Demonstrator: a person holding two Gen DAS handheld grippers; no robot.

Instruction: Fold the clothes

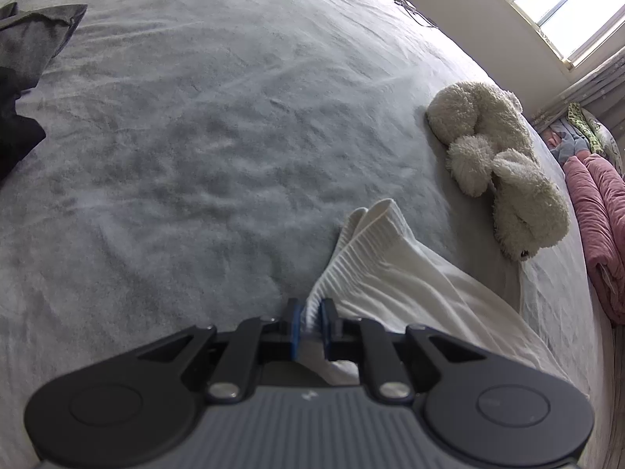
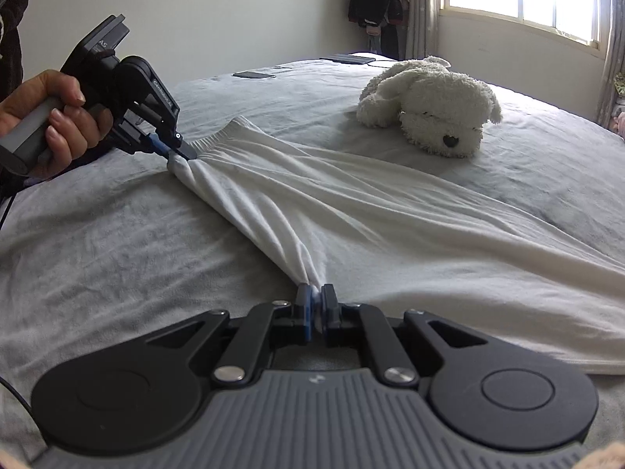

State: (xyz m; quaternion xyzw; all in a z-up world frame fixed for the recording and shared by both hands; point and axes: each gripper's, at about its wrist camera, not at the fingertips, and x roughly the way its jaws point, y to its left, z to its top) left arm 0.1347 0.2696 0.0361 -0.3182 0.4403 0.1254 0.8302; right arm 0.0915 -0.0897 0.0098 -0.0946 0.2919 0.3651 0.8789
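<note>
My left gripper is clamped on the white garment; in the left wrist view its blue pads pinch a gathered bunch of ribbed, elastic-looking edge, with the cloth bulging up between the fingers. My right gripper is closed too, nipping a twisted fold of the same white garment between its pads. No gap shows at either claw beyond the thickness of the fabric.

The garment lies on the grey bedcover, drawn into a taut ridge of pleats between my two grips. From that ridge it fans out flat to the right, toward the near right edge of the bed. In the right wrist view my left hand wraps the grey handle of the left gripper, which points down at the ribbed band from the upper left.

As for writing: the black body of the left gripper carries small white lettering on its side that I read roughly as "GenRobot.AI", though it is small and slanted. The block on top shows "AS", partly cut off. A small pale logo sits on the grey housing of each gripper; I cannot make it out.

A white plush dog lies on the bed beyond the garment, near it but apart. A dark garment sits at the bed's far left, well apart, and pink bedding is stacked beside the bed.
</note>
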